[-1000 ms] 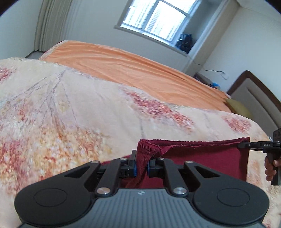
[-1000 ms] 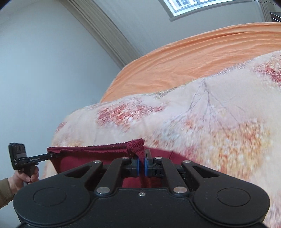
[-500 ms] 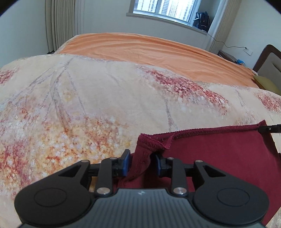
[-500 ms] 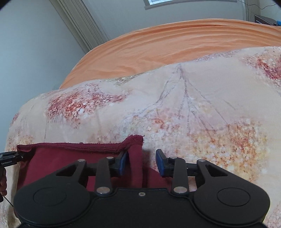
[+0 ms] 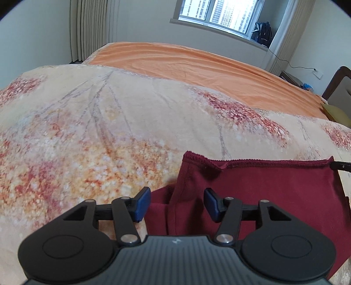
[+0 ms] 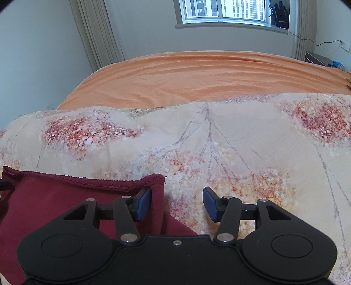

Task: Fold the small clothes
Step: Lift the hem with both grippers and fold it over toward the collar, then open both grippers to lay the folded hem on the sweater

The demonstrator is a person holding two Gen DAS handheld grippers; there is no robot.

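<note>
A dark red garment (image 5: 263, 188) lies flat on the floral blanket (image 5: 109, 131), folded with its hemmed edge away from me. My left gripper (image 5: 177, 205) is open over the garment's left corner, its blue pads apart and holding nothing. In the right wrist view the same garment (image 6: 65, 197) lies at the lower left. My right gripper (image 6: 177, 203) is open at the garment's right corner. Its left pad (image 6: 143, 202) lies against the cloth and its right pad (image 6: 210, 202) is over the blanket. The tip of the right gripper (image 5: 342, 165) shows at the garment's right corner in the left wrist view.
The floral blanket (image 6: 219, 142) covers the near part of a bed with an orange sheet (image 6: 208, 76) beyond. A window (image 6: 226, 11) and curtains (image 6: 96, 32) stand behind. A headboard (image 5: 337, 87) and a yellow pillow (image 5: 335, 111) are at the far right.
Both grippers were shut on the garment's top corners one second ago. They lowered it onto the blanket, opened and let go. The garment now lies flat.
</note>
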